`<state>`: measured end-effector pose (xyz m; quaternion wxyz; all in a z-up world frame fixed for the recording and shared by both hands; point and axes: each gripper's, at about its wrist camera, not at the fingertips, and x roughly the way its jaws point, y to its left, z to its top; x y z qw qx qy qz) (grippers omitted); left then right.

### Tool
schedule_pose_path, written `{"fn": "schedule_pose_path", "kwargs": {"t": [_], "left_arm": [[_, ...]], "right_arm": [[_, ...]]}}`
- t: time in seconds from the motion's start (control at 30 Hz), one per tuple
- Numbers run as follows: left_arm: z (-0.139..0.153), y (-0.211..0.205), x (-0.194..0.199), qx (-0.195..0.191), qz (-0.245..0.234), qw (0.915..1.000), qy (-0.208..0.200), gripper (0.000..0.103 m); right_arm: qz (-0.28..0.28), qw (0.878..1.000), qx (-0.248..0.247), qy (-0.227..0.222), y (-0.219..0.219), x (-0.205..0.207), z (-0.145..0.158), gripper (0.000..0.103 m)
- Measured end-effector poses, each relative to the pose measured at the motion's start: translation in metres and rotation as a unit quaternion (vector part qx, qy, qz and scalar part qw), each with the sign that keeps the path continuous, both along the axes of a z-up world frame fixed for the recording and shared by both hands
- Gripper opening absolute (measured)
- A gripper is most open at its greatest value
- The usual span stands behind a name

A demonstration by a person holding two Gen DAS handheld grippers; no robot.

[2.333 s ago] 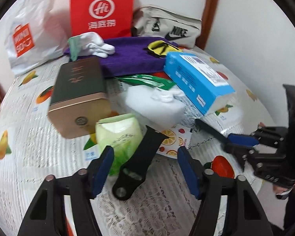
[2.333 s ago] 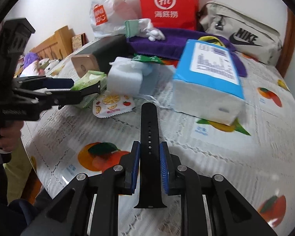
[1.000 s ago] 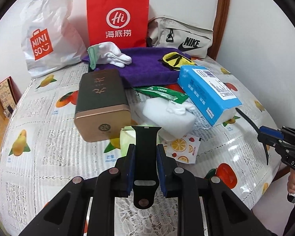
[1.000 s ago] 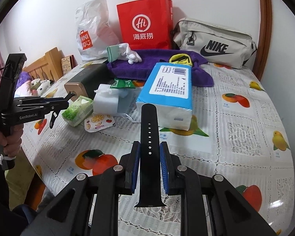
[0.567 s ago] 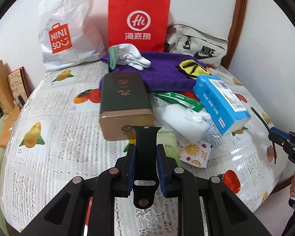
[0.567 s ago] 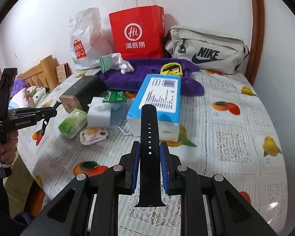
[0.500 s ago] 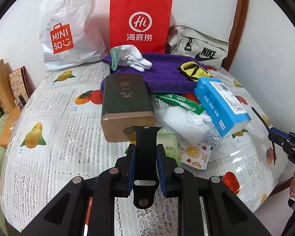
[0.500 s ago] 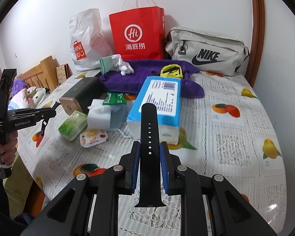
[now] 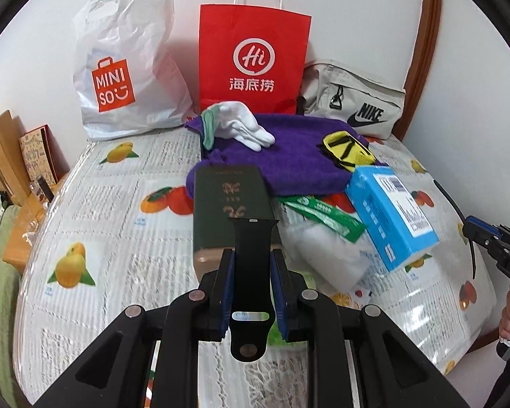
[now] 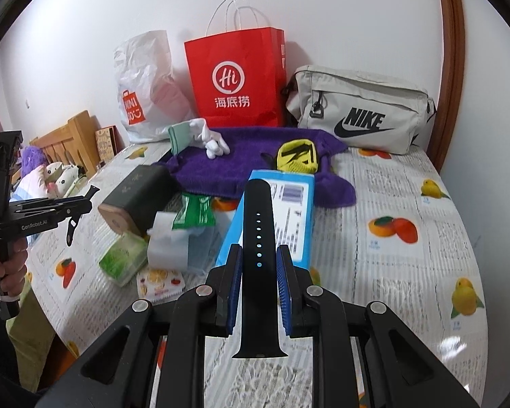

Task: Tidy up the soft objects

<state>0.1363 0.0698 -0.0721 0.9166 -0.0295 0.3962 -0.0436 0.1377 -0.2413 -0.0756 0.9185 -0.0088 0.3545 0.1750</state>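
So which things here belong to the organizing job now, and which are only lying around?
In the job:
- short strap piece, clamped in the left gripper
- long strap piece with holes, clamped in the right gripper

Lying about:
- purple towel
- white glove
- blue tissue pack
- dark tin
- red paper bag

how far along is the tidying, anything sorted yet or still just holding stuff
Nothing looks sorted yet. In hand: the left gripper is shut on the short watch strap, the right gripper on the long strap with holes. Left: the white glove, purple towel and tissue pack lie jumbled on the table.
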Motion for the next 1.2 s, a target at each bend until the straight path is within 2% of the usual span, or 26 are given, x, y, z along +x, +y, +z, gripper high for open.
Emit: {"fn": "schedule_pose_path", "kwargs": {"t": [0.7,1.2], "left_arm": [[0.019,0.013,0.071,0.001,0.018,0.9998,-0.002,0.02],[0.023,0.01,0.142,0.002,0.007,1.0,0.002,0.02]], "right_arm": [[0.005,1.0,0.01,-0.014,0.017,0.088,0.026,0.02],[0.006,1.0,0.018,-0.005,0.026,0.168,0.019,0.02]]}}
